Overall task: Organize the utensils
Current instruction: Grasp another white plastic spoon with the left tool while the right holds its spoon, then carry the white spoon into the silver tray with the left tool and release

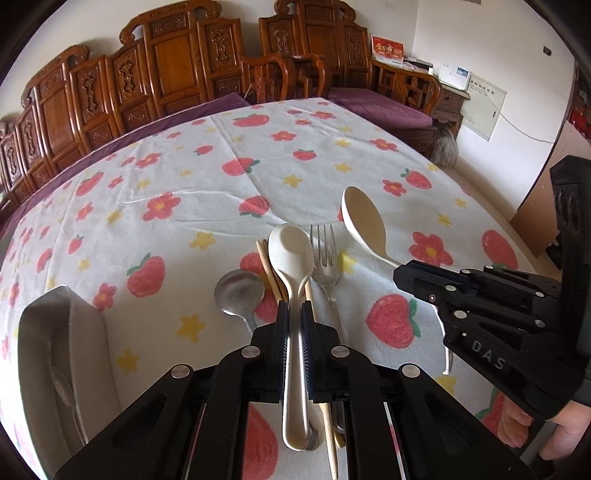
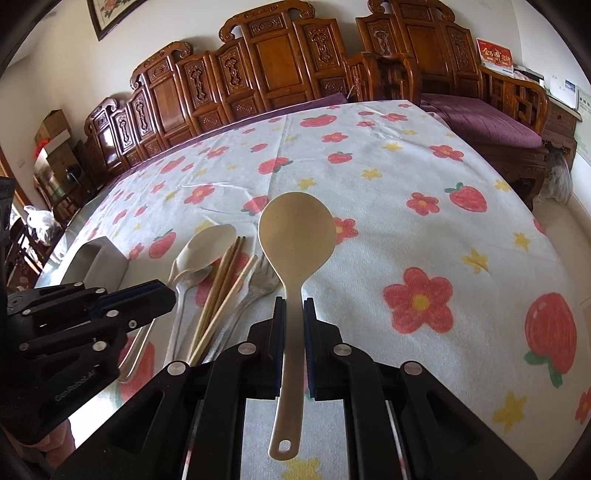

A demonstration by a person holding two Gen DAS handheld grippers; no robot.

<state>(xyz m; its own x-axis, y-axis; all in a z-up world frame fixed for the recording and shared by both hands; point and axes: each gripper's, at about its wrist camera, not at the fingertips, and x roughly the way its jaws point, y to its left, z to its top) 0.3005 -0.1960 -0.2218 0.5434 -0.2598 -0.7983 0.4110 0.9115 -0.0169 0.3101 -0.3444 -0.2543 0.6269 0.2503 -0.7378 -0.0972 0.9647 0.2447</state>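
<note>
- tablecloth (image 1: 192, 177), white, strawberry/flower/star print, creased
- carved wooden bench (image 2: 273, 66) along far table edge, purple cushion (image 2: 487, 118) on its right section
- red box (image 1: 387, 50) on the side cabinet
- framed picture (image 2: 110, 13) on wall, upper left
- cardboard boxes (image 2: 53, 125) stacked far left

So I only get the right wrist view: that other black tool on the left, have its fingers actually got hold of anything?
Observer: Yes. The left wrist view shows the left gripper with its fingers shut on the handle of the white spoon.
Operator: How much handle is left behind them?
Observer: A good stretch. The handle's end sticks out well behind the fingers, between the gripper's black arms.
Operator: And who is holding my tool?
Observer: A person's hand grips the right gripper at its base.
</note>
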